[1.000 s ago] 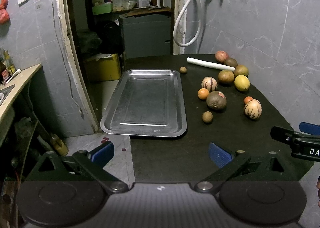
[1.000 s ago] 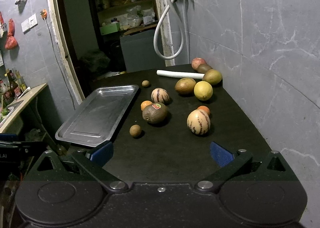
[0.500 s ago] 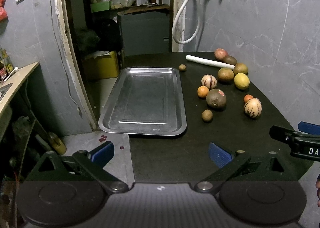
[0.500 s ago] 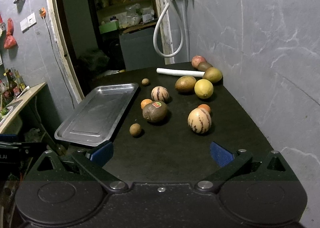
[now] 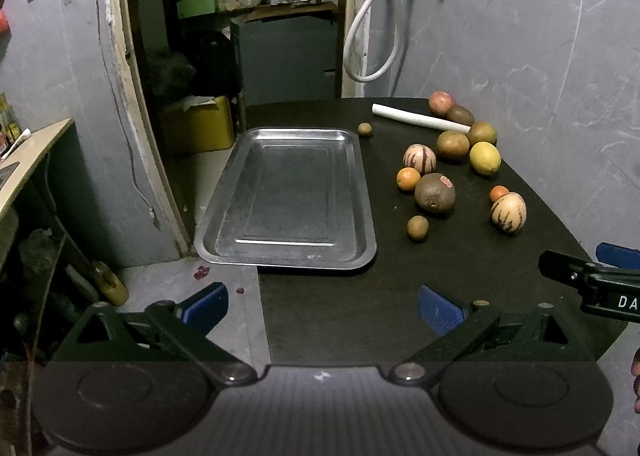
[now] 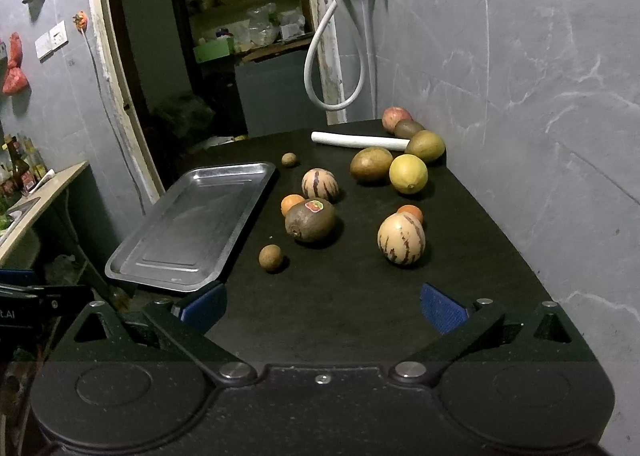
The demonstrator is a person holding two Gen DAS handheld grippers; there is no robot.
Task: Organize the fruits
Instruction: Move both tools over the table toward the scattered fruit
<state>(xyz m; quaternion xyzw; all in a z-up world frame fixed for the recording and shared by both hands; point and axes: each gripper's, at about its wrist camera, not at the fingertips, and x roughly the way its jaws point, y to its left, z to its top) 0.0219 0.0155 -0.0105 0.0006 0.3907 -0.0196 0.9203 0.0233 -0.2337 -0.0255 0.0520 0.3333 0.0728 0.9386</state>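
An empty metal tray (image 5: 224, 232) (image 6: 132, 256) lies on the left of a black table (image 6: 352, 304). Several fruits are scattered to its right: a big brown kiwi with a sticker (image 5: 434, 192) (image 6: 310, 219), two striped melons (image 6: 401, 238) (image 6: 319, 184), a yellow lemon (image 6: 408, 173), small oranges (image 6: 291, 203), small brown round fruits (image 6: 270, 257) and an apple (image 6: 396, 119) at the back. My left gripper (image 5: 322, 306) hangs open over the table's near edge. My right gripper (image 6: 322, 306) is open too, short of the fruits, nothing between its fingers.
A white cylinder (image 6: 360, 140) lies at the back among the fruits. A grey wall (image 6: 540, 115) borders the table on the right, with a hose (image 6: 332, 67) hanging at the corner. Floor and a doorway (image 5: 224, 55) lie left of the table.
Both views have shifted slightly, with the table and fruits sitting a little higher in frame. Nothing was picked up; both grippers stay open.
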